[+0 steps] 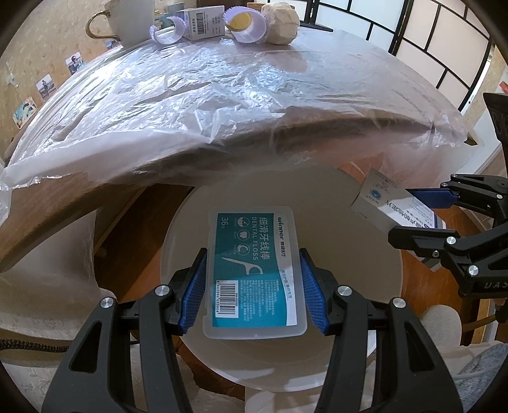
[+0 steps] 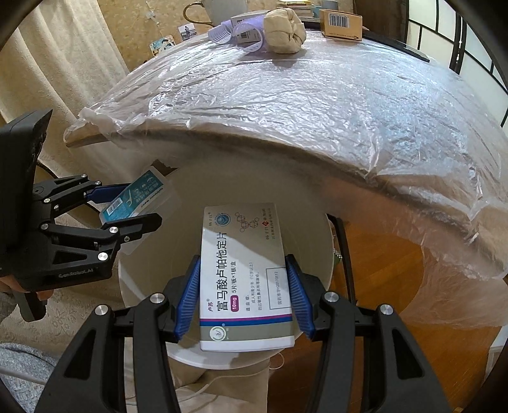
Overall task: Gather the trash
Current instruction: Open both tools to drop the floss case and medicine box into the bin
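In the left wrist view my left gripper (image 1: 252,254) is shut on a clear plastic dental floss box (image 1: 250,228) with a teal label, held over the open white bin (image 1: 349,254). The right gripper (image 1: 403,214) enters from the right, holding a white medicine box (image 1: 377,197) above the bin's rim. The right wrist view shows my right gripper (image 2: 243,260) shut on that medicine box (image 2: 244,286), its blue pads against both long sides, over the same bin (image 2: 177,222). On the left there, the left gripper (image 2: 143,203) holds the floss box (image 2: 136,197).
A table under a crinkled clear plastic sheet (image 2: 317,111) overhangs the bin. At its far edge lie a crumpled paper ball (image 2: 284,30), purple paper cups (image 2: 228,33), small boxes (image 1: 204,20), a cardboard box (image 2: 341,23) and a mug (image 1: 133,19). Wooden floor (image 2: 381,270) lies right of the bin.
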Demonstrator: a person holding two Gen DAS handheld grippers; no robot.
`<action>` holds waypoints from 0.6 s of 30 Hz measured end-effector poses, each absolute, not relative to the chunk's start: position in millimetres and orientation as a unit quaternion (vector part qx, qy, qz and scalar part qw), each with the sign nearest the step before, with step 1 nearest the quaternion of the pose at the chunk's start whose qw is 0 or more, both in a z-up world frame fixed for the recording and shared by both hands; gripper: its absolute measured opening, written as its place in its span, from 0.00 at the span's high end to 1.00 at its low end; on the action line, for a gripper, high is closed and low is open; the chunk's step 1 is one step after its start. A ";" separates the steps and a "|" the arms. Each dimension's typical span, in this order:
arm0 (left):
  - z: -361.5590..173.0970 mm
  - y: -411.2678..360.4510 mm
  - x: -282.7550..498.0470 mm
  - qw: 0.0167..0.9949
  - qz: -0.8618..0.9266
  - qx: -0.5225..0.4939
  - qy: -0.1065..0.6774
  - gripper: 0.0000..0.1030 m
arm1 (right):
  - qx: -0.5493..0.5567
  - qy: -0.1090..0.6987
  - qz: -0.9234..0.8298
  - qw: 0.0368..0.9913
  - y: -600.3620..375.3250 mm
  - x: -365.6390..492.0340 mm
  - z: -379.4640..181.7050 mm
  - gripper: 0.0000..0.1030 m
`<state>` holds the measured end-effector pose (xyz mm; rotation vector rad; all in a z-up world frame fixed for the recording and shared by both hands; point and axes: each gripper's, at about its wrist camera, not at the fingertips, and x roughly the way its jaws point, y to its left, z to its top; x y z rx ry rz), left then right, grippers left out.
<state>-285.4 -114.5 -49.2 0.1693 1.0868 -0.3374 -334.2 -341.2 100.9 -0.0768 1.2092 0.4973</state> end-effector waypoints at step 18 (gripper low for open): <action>-21.5 -94.2 -282.0 0.858 -0.165 0.029 0.485 0.18 | -0.065 0.503 0.194 0.840 -347.3 -349.8 140.5 0.17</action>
